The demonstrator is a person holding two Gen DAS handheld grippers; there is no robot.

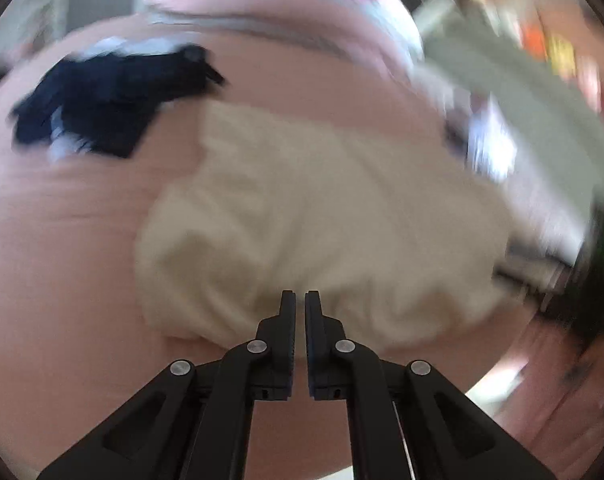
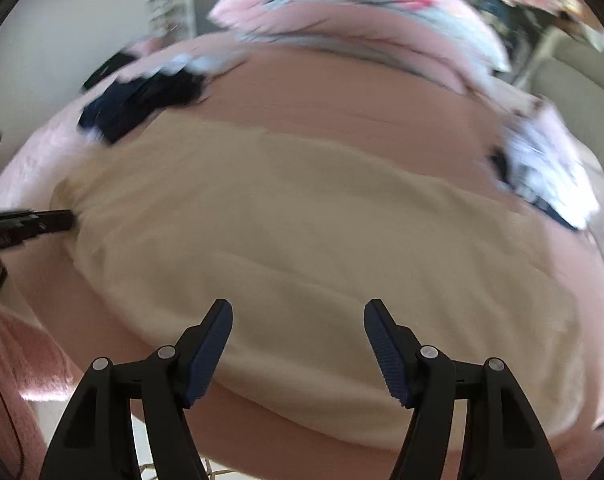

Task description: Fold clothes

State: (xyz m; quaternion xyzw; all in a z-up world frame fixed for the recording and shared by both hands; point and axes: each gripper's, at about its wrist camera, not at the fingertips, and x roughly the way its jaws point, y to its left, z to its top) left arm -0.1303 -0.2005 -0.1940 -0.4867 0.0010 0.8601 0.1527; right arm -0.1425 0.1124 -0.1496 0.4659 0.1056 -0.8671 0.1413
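A cream garment (image 1: 302, 208) (image 2: 302, 232) lies spread across a pink bed (image 1: 61, 240) (image 2: 342, 92), blurred by motion. My left gripper (image 1: 299, 300) is at the garment's near edge, its jaws closed to a thin slit, with folds of the cloth gathering at the tips. In the right wrist view the left gripper (image 2: 70, 220) pinches the garment's puckered left edge. My right gripper (image 2: 297, 312) stands open just above the garment's near edge, with nothing between its fingers.
A dark navy garment (image 1: 101, 96) (image 2: 141, 100) lies at the back left of the bed. A white and blue patterned garment (image 1: 490, 144) (image 2: 542, 172) lies at the right. A pink and blue pillow (image 1: 261, 0) (image 2: 362, 12) sits at the far end. A grey seat (image 2: 574, 80) stands beyond the right side.
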